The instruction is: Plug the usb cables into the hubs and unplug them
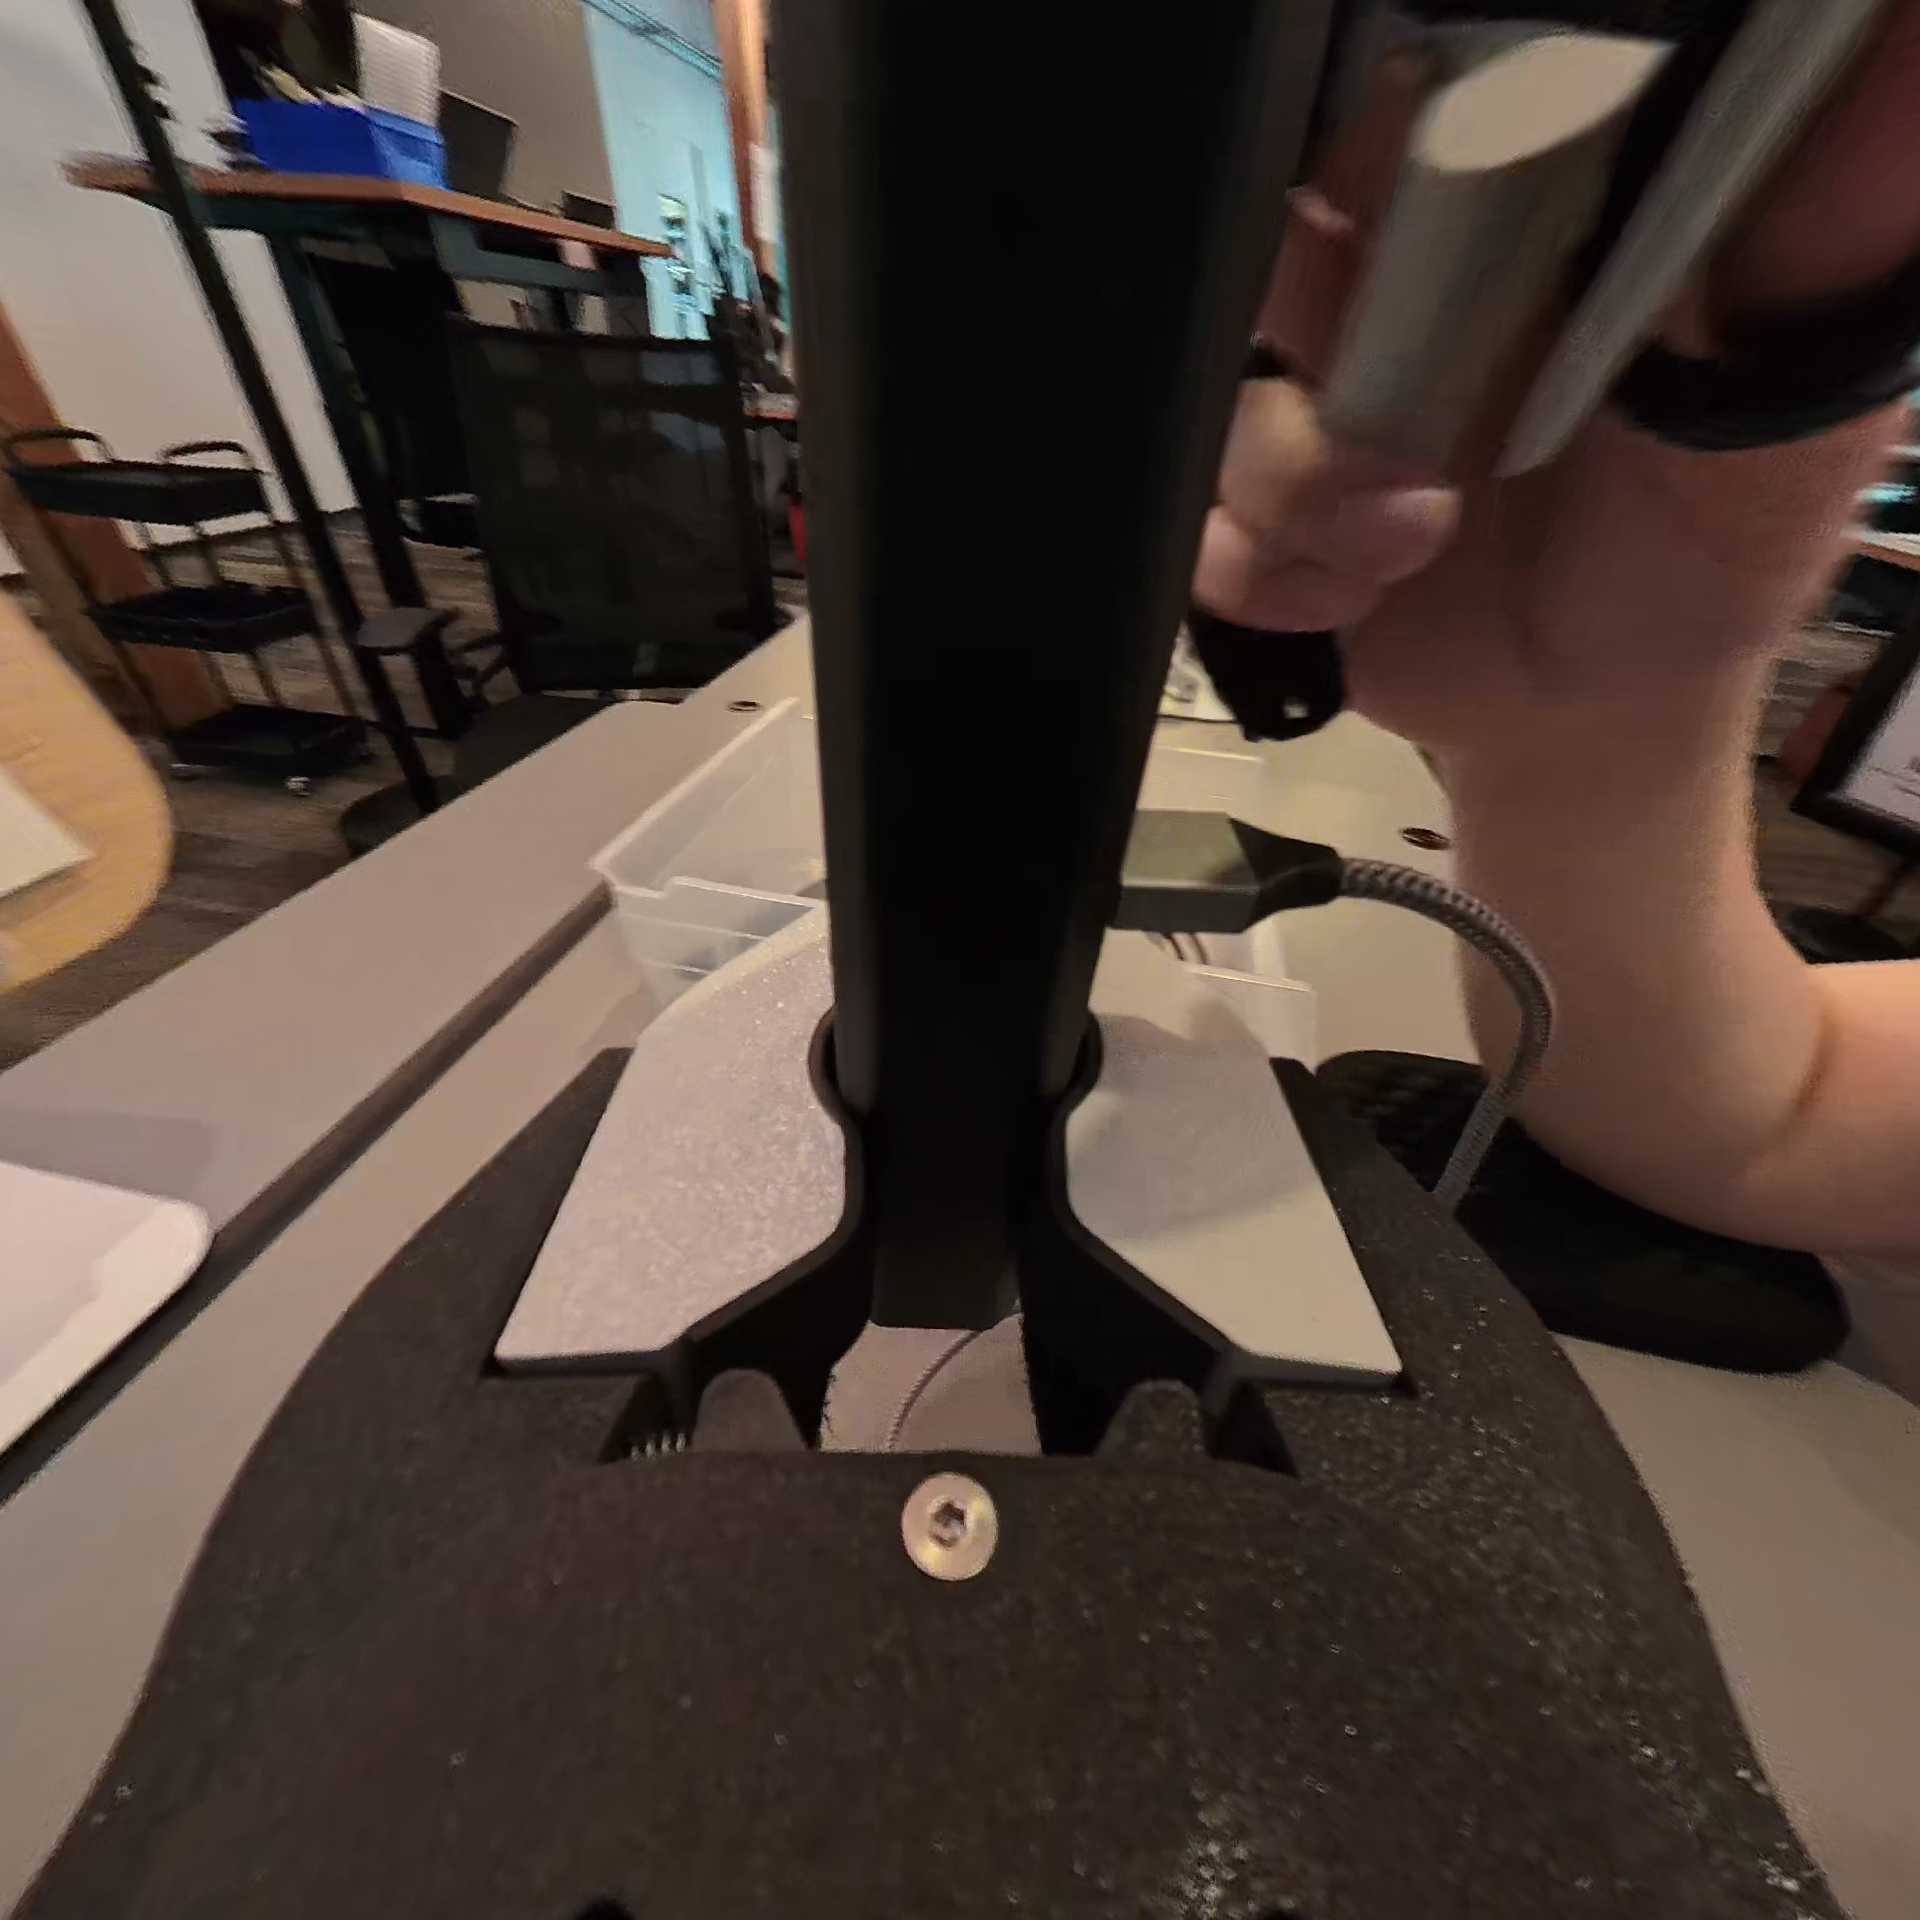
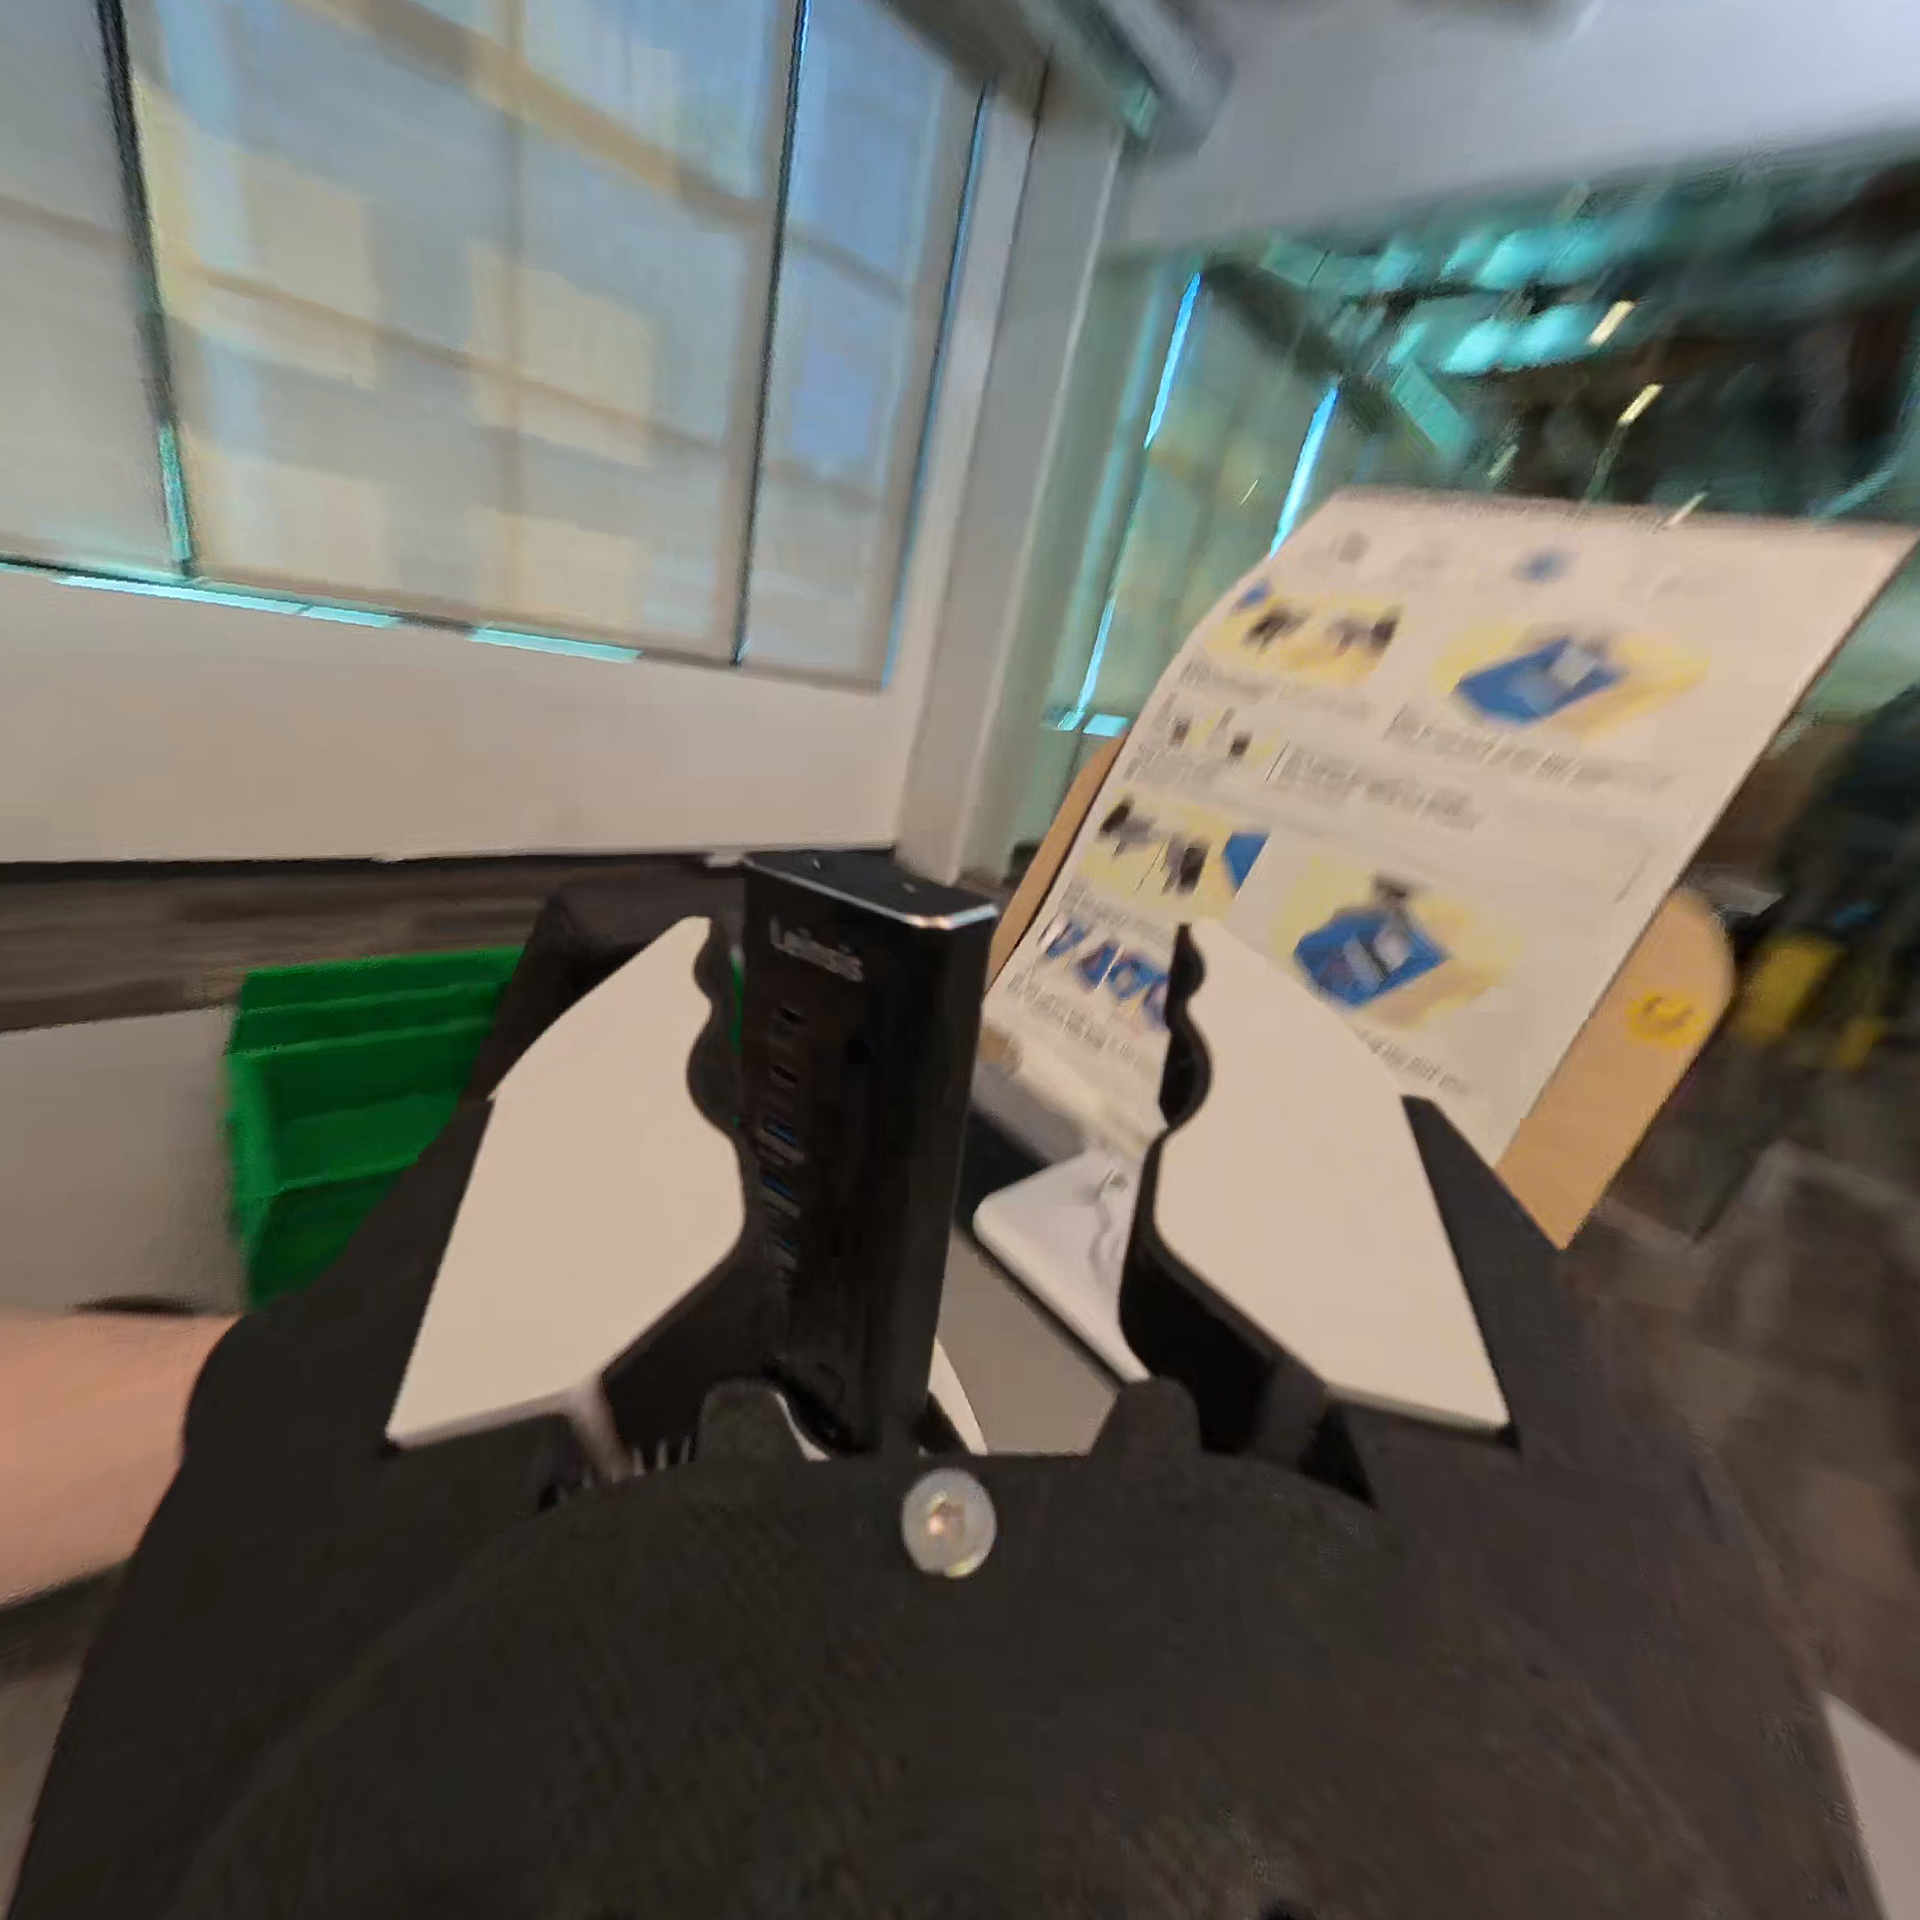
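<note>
My left gripper (image 1: 961, 1039) is shut on a long black USB hub (image 1: 997, 520) and holds it upright above the grey table (image 1: 312, 1039). A grey braided USB cable (image 1: 1496, 997) has its dark plug (image 1: 1195, 873) against the hub's right side. The cable curves down toward the right gripper's black body (image 1: 1558, 1247), which a person's hand (image 1: 1558, 727) holds. In the right wrist view the right gripper (image 2: 948, 940) is open. The hub (image 2: 862, 1091) stands between its fingers, close to the left finger (image 2: 603, 1143), with its row of ports showing. This view is blurred.
Clear plastic bins (image 1: 707, 873) stand on the table behind the hub. A white tray (image 1: 83, 1278) lies at the left edge. A green bin (image 2: 353, 1091), a white tray (image 2: 1049, 1226) and a cardboard-backed instruction sheet (image 2: 1455, 831) are beyond the right gripper. A black chair (image 1: 613, 520) stands past the table. My hands' fingertips stand some 15 centimetres from each other.
</note>
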The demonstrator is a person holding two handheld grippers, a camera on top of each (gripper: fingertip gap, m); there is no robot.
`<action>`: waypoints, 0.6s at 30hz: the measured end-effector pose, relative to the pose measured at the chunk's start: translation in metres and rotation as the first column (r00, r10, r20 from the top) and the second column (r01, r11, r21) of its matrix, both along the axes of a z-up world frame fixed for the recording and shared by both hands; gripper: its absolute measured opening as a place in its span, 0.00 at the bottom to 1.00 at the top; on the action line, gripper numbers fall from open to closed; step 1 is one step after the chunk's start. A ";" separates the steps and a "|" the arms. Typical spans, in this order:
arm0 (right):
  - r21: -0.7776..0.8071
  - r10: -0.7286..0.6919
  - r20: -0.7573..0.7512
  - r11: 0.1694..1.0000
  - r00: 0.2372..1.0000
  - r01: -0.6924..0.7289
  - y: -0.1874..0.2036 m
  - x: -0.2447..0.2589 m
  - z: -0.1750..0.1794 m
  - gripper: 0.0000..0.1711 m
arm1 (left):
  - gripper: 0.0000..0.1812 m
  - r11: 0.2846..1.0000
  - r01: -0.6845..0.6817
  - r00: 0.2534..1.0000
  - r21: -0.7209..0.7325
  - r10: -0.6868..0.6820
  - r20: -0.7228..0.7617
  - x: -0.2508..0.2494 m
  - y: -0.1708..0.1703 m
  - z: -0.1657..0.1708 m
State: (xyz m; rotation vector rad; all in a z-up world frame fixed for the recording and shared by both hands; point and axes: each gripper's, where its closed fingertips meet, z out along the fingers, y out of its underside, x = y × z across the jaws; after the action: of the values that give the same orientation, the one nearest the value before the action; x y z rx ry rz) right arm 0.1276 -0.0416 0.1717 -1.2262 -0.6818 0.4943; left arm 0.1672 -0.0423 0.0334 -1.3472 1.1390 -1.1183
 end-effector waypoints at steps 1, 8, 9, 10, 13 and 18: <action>0.076 -0.033 -0.020 0.997 0.999 0.035 -0.009 -0.003 0.009 0.42 | 0.17 0.999 -0.032 0.999 -0.004 0.032 0.004 -0.006 0.007 0.002; 0.214 -0.216 0.005 0.954 0.976 0.210 -0.011 -0.043 -0.021 0.28 | 0.17 0.968 -0.241 0.968 -0.067 0.245 0.056 -0.041 0.047 0.012; 0.178 -0.210 -0.004 0.962 0.978 0.207 -0.005 -0.047 -0.031 0.29 | 0.18 0.962 -0.267 0.961 -0.064 0.270 0.056 -0.044 0.051 0.011; 0.138 -0.193 -0.011 0.972 0.981 0.192 0.000 -0.051 -0.040 0.29 | 0.18 0.956 -0.286 0.956 -0.061 0.289 0.053 -0.045 0.054 0.010; 0.038 -0.167 0.025 0.985 0.986 0.166 0.014 -0.059 -0.064 0.30 | 0.17 0.940 -0.340 0.940 -0.039 0.341 0.032 -0.048 0.062 0.004; -0.036 -0.173 0.091 0.984 0.981 0.177 0.026 -0.065 -0.088 0.25 | 0.17 0.927 -0.372 0.927 -0.043 0.373 0.032 -0.047 0.067 -0.003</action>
State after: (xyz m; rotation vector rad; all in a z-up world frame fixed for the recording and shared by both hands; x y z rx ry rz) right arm 0.0626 -0.0157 0.0841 -1.3422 -0.6324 0.3125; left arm 0.1206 0.0245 0.0305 -1.4880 0.7912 -0.8851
